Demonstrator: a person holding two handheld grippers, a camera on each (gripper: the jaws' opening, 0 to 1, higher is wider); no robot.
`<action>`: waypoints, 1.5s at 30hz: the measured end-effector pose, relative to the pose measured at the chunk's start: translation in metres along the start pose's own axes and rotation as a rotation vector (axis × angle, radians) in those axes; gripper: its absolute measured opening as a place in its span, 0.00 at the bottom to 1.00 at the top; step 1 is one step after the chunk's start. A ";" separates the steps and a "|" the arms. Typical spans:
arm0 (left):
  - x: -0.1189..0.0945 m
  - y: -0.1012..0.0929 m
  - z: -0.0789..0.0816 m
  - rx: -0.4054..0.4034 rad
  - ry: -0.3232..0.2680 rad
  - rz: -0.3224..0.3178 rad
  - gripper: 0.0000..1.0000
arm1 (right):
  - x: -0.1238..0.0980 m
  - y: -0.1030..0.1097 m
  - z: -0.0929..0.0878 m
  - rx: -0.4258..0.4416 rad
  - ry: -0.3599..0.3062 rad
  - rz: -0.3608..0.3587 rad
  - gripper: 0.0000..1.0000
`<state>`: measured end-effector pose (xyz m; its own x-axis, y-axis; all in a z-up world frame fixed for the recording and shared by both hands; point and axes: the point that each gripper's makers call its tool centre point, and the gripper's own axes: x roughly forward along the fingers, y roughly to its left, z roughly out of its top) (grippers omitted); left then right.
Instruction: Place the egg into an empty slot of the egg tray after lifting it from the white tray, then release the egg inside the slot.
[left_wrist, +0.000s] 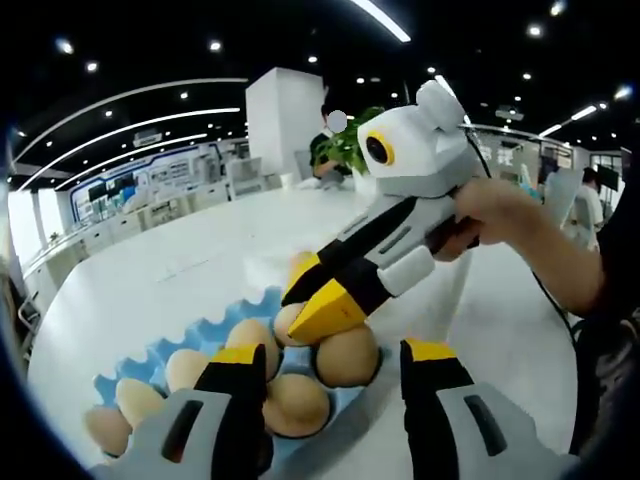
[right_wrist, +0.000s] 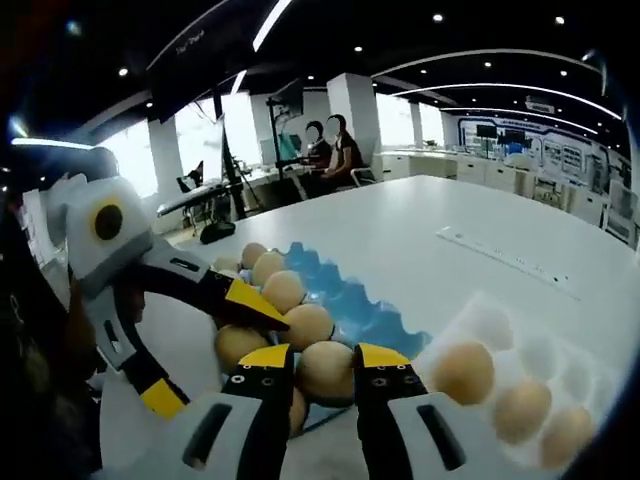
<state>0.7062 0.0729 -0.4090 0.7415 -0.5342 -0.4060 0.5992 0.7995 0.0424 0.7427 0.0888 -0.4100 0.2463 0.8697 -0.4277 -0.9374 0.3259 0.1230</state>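
A blue egg tray (right_wrist: 365, 312) lies on the white table with several brown eggs in its slots. My right gripper (right_wrist: 325, 362) is low over its near edge, its jaws closed against the sides of one egg (right_wrist: 325, 378). To the right sits the white tray (right_wrist: 500, 322), holding three eggs (right_wrist: 465, 372). In the left gripper view the right gripper (left_wrist: 312, 298) reaches in from the right over the blue tray (left_wrist: 205, 330). My left gripper (left_wrist: 335, 385) hangs open just above the tray's eggs, holding nothing, and its wide-spread jaws show at the left (right_wrist: 210, 350).
The white table (left_wrist: 160, 260) runs far back and to the sides. A hand (left_wrist: 495, 210) holds the right gripper. A green plant (left_wrist: 345, 145) and a white pillar stand beyond the table. People sit at the back (right_wrist: 330, 150).
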 end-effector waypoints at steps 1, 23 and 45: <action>0.000 0.001 0.001 0.002 0.000 0.002 0.55 | 0.000 0.001 0.000 0.006 -0.001 0.004 0.25; 0.009 0.000 0.010 0.006 0.010 -0.002 0.56 | -0.025 -0.010 -0.002 -0.008 0.003 -0.014 0.31; 0.020 -0.009 0.021 0.019 -0.002 -0.010 0.56 | -0.076 -0.053 -0.017 0.030 -0.033 -0.115 0.31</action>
<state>0.7219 0.0489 -0.3985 0.7357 -0.5431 -0.4047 0.6124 0.7886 0.0551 0.7695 -0.0006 -0.3995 0.3605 0.8375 -0.4106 -0.8946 0.4351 0.1021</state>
